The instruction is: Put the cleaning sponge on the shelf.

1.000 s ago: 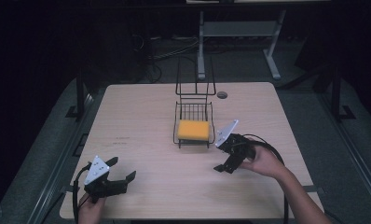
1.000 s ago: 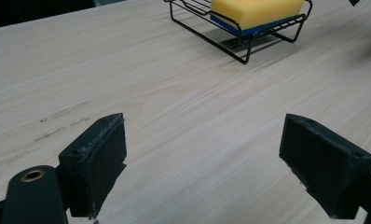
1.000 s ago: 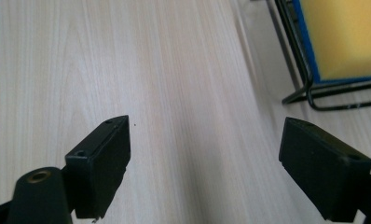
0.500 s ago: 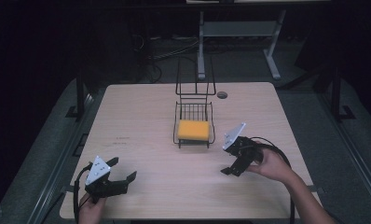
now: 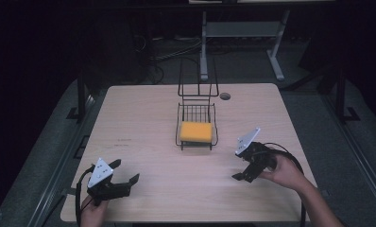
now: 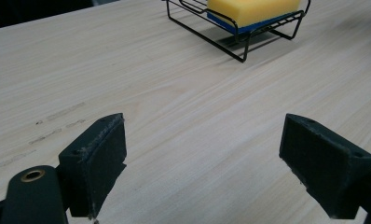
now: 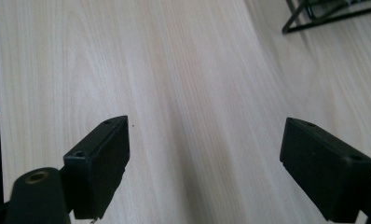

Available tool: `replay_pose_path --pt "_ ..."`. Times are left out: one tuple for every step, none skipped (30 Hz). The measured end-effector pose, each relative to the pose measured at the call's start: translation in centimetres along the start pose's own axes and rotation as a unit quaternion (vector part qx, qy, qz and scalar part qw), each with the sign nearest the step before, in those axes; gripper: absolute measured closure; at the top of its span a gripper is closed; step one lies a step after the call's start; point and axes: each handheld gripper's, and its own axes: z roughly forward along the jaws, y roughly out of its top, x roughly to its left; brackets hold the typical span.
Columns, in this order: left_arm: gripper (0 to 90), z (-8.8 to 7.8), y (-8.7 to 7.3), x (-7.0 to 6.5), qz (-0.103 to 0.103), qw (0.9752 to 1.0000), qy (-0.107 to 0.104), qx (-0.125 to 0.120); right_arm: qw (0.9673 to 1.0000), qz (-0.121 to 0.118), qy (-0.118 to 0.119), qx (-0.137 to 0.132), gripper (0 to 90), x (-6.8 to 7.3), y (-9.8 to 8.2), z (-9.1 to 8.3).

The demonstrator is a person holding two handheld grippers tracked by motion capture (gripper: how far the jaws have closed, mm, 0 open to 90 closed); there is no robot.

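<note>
A yellow sponge [image 5: 196,132] with a blue underside lies flat in the tray of a black wire rack [image 5: 197,107] at the table's middle. My left gripper [image 5: 125,171] rests near the front left corner, open and holding nothing. In the left gripper view its jaws [image 6: 202,163] stand wide apart over bare wood, with the sponge [image 6: 253,9] and rack [image 6: 239,35] far ahead. My right gripper [image 5: 241,170] hovers right of and in front of the rack, open and empty. A corner of the rack [image 7: 314,16] shows beyond the spread jaws [image 7: 204,163] in the right gripper view.
The light wooden table [image 5: 143,118] has a round cable hole [image 5: 225,96] behind the rack. The rack's tall wire back rises at its far side. A grey metal stand [image 5: 243,33] is on the dark floor beyond the table.
My right gripper has drawn back from the rack's right side toward the front right of the table. The left gripper and the sponge have stayed put.
</note>
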Motion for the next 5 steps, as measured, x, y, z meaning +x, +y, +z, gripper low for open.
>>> replay_pose_path --pt "14.1 0.0 0.0 0.0 0.000 1.0000 -0.001 0.000 1.0000 0.002 -0.001 0.000 15.5 0.1 -0.2 -0.1" --pt "14.1 0.0 0.0 -0.1 0.000 1.0000 -0.002 0.000 1.0000 0.003 -0.001 0.002 15.3 0.2 -0.4 -0.1" --pt "14.1 0.0 0.0 0.0 0.002 1.0000 -0.001 0.000 1.0000 0.001 -0.005 0.007 14.8 0.5 -0.8 -0.2" --pt "14.1 0.1 0.1 0.0 0.002 1.0000 -0.001 -0.001 0.9999 0.000 -0.010 0.010 14.8 0.6 -1.0 -0.3" --pt "14.1 0.1 0.0 -0.1 0.000 1.0000 -0.001 -0.001 0.9998 0.002 -0.016 0.011 14.8 0.8 -1.3 -0.4"
